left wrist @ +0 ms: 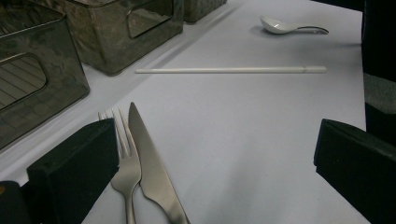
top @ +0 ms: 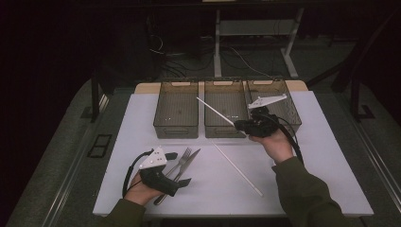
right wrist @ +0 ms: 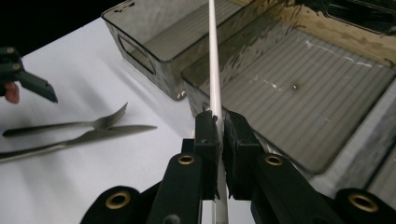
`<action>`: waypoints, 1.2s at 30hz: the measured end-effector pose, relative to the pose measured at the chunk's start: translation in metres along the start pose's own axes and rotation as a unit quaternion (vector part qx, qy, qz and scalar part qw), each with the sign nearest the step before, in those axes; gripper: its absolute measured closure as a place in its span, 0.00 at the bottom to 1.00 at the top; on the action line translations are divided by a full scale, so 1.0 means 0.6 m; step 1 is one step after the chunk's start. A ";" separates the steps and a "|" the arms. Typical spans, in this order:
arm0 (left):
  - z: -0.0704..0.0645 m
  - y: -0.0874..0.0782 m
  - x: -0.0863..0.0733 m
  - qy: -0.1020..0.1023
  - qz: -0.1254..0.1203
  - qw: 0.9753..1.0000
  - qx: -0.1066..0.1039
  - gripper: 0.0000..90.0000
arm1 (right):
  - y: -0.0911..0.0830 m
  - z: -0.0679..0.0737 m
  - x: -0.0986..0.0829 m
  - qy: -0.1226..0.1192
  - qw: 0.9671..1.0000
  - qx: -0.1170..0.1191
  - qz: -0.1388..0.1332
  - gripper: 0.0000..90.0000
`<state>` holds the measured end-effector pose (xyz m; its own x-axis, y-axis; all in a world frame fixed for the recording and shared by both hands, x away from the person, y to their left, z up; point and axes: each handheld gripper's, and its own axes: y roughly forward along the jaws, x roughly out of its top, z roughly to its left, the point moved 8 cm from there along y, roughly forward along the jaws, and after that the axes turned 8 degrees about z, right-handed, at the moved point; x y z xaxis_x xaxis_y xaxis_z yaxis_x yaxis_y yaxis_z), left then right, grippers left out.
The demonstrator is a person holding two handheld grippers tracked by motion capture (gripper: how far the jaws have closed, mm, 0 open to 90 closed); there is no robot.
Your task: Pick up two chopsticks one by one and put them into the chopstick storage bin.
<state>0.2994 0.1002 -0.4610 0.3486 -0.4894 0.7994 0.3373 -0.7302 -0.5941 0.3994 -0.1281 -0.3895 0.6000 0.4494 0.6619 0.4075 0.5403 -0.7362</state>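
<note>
- High view: the white-covered counter (top: 302,179) carries three smoky translucent plastic bins in a row at twelve o'clock: the left bin (top: 176,109), the middle bin (top: 226,109) and the right bin (top: 279,101).
- The right tool (top: 238,125), black with a grey three-cornered plate on top, is held at about one o'clock, at the near edge of the middle bin. It is clenched on a long thin white chopstick (top: 215,111) that slants up towards eleven o'clock over that bin.
- A second white chopstick (top: 236,169) lies on the counter near the centre, running from eleven to five o'clock.
- The left tool (top: 179,169) sits at seven o'clock, jaws spread wide, with a steel fork (top: 182,161) and a steel table knife (top: 187,163) lying side by side between them.
- Left gripper view: both black jaws stand well apart, gripping nothing. The fork (left wrist: 125,163) and knife (left wrist: 149,168) touch along their sides just beside the left jaw. The loose chopstick (left wrist: 231,70) lies crosswise at twelve o'clock, and a white ceramic spoon (left wrist: 285,27) rests at one o'clock near the counter's edge.
- Right gripper view: the jaws pinch the held chopstick (right wrist: 215,70), which runs straight up to twelve o'clock over the ribbed floor of a bin (right wrist: 299,88). The fork (right wrist: 70,123) and knife (right wrist: 79,139) lie at nine o'clock, with the other tool (right wrist: 28,79) beyond them.
</note>
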 end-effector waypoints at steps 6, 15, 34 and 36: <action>0.001 -0.003 0.001 -0.004 -0.006 1.000 -0.002 0.00 | 0.025 0.005 0.034 -0.005 1.000 -0.006 0.011 0.94; 0.000 -0.003 0.002 -0.004 -0.008 1.000 -0.005 0.00 | 0.061 0.010 0.083 -0.002 1.000 -0.011 0.020 0.94; -0.002 -0.004 0.003 0.002 -0.008 1.000 -0.007 0.00 | 0.138 0.017 0.156 0.008 0.999 -0.022 0.039 0.94; -0.003 -0.004 0.003 0.000 -0.009 1.000 -0.007 0.00 | 0.149 0.018 0.162 0.010 0.999 -0.022 0.043 0.94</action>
<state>0.2980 0.1002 -0.4578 0.3418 -0.4766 0.8100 0.3309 -0.7456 -0.5784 0.4865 -0.0287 -0.3895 0.6472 0.4787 0.5933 0.3834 0.4683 -0.7961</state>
